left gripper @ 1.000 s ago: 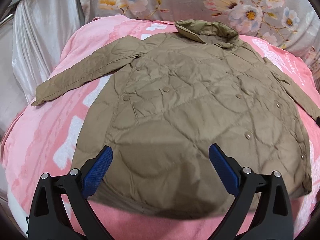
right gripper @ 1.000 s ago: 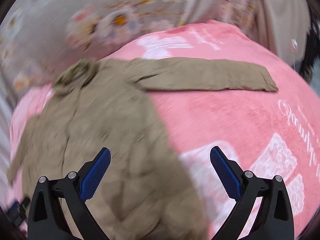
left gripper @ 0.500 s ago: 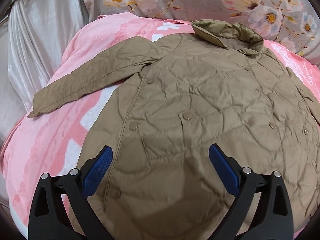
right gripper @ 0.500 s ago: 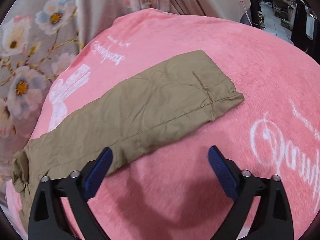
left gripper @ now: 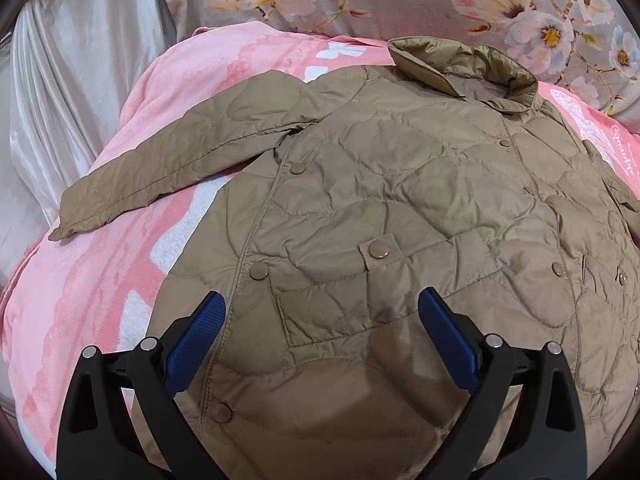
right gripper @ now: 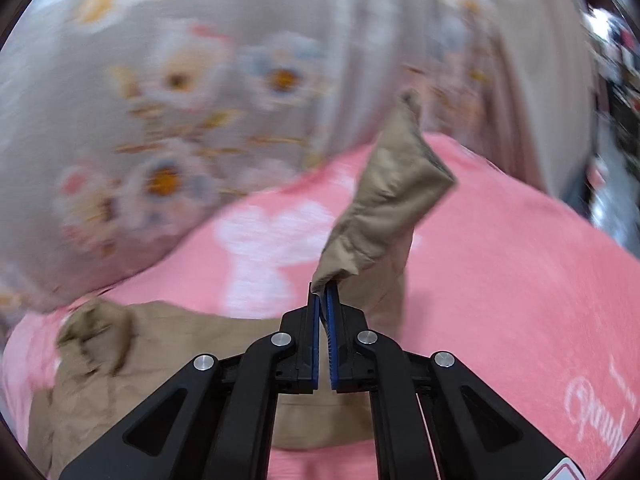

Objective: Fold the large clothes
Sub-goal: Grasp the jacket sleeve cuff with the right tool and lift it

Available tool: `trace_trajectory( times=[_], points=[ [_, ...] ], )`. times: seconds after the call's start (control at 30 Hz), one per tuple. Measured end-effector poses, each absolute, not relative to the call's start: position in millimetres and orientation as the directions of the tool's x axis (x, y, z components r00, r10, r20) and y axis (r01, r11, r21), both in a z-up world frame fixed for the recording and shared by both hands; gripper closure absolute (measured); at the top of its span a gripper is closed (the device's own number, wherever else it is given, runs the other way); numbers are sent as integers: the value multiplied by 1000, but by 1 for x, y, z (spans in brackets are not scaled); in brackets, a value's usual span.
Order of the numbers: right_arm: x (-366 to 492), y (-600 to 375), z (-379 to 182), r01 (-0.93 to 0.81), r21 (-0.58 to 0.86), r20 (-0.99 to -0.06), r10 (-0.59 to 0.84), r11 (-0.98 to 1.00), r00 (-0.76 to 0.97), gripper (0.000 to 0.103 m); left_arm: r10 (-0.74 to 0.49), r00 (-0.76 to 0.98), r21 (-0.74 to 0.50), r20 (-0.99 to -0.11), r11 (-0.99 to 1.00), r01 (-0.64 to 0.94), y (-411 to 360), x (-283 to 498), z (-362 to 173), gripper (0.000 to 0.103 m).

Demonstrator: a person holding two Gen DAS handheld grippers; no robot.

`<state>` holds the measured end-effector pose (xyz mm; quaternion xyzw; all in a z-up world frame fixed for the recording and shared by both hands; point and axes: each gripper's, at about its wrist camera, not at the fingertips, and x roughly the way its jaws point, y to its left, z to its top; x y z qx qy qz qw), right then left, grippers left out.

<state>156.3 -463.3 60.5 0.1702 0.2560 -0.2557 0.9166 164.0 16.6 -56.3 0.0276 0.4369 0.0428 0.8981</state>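
We see the left wrist view sharp and evenly lit, with soft shadows on the quilted coat (left gripper: 400,208) at lower centre. The right wrist view is heavily motion-blurred, especially the floral curtain (right gripper: 200,92) in the upper left. Both frames bend strongly and darken at their rounded edges.

I see the jacket (left gripper: 400,208) spread across the bed (left gripper: 100,280), collar (left gripper: 468,68) toward the far edge, one sleeve (left gripper: 180,160) reaching left.
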Motion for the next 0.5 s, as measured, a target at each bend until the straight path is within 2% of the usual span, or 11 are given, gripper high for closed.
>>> trace_trajectory(
  times=[0.1, 0.23, 0.33, 0.5],
  points=[
    [189, -392, 76, 392, 157, -539, -254, 907, 803, 99, 104, 613, 86, -783, 995, -60, 21, 164, -57, 8],
    [231, -298, 63, 173, 138, -573, -64, 975, 817, 99, 111, 612, 80, -783, 994, -78, 32, 162, -57, 8],
    [253, -231, 31, 35, 108, -628, 41, 994, 777, 99, 120, 608, 73, -785, 992, -101, 44, 164, -57, 8],
    [269, -154, -32, -98, 87, -719, 131, 991, 683, 99, 134, 602, 64, -787, 989, -136, 64, 166, -60, 8]
  ],
)
